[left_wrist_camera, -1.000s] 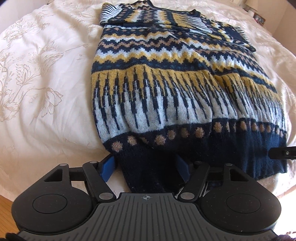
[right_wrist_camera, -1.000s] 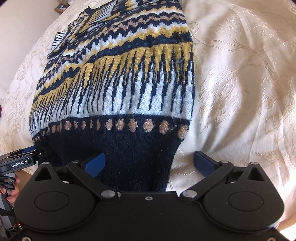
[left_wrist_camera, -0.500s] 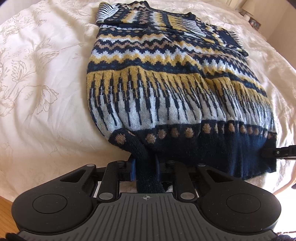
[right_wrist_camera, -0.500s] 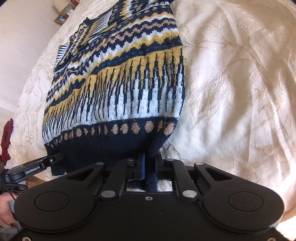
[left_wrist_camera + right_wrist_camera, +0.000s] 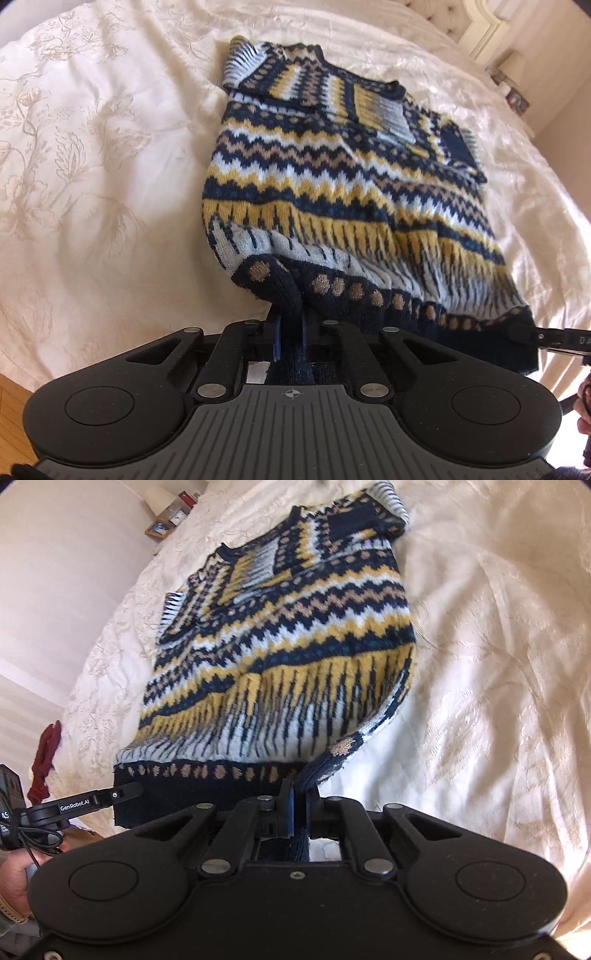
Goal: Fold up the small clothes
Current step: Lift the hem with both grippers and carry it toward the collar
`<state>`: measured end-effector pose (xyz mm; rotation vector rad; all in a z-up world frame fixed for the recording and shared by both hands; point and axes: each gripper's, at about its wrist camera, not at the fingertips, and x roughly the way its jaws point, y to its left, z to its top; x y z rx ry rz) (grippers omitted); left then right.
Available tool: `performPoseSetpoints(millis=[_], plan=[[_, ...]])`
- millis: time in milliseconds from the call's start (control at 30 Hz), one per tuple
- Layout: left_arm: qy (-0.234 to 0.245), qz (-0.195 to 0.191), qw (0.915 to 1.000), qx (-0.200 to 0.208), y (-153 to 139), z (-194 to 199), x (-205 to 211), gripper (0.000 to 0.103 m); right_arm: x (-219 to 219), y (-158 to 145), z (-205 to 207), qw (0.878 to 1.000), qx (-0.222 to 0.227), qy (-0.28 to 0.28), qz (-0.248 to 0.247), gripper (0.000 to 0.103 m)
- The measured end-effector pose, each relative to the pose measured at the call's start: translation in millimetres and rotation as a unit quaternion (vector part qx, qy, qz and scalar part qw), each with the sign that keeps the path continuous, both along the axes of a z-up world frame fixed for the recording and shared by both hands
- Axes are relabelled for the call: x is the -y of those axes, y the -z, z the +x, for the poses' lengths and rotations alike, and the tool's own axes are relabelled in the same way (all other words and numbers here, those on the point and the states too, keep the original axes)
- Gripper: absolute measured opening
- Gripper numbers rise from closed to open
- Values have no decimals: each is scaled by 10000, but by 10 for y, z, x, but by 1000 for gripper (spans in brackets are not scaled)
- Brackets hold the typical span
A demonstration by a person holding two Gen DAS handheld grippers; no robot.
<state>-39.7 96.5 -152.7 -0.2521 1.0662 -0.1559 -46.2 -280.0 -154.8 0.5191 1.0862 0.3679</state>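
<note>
your left gripper [image 5: 290, 332] and right gripper [image 5: 299, 805] each pinch a hem corner of the sweater [image 5: 332, 177], lifting that edge off the bedspread [image 5: 92, 147] so you can fold it toward the collar

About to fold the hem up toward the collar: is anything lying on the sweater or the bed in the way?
Nothing visible. Both grippers, left and right, pinch the navy hem of the patterned navy, yellow and white knit sweater; its top surface and the cream bedspread around it show no objects.

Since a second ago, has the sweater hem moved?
Yes. The sweater hem, pinched by both grippers, has lifted off the bedspread and bunched toward the collar.
</note>
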Motion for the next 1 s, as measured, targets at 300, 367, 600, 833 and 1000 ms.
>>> performPoseSetpoints(millis=[300, 367, 600, 833, 1000], plan=[[-23, -305, 9970, 713, -656, 595, -54, 9, 55, -550, 564, 9950, 688, 484, 539, 12], [8, -308, 9957, 874, -758, 807, -45, 9, 75, -629, 745, 9927, 820, 624, 628, 12], [-66, -410, 9910, 1272, -970, 1611, -63, 9, 150, -783, 1507, 9826, 1172, 1180, 830, 12], [-4, -381, 9910, 1287, -906, 2411, 9, 9, 90, -683, 2334, 9799, 1141, 1498, 651, 12], [-70, -357, 9956, 861, -607, 2900, 34, 10, 51, -412, 2817, 9800, 638, 1802, 545, 12]])
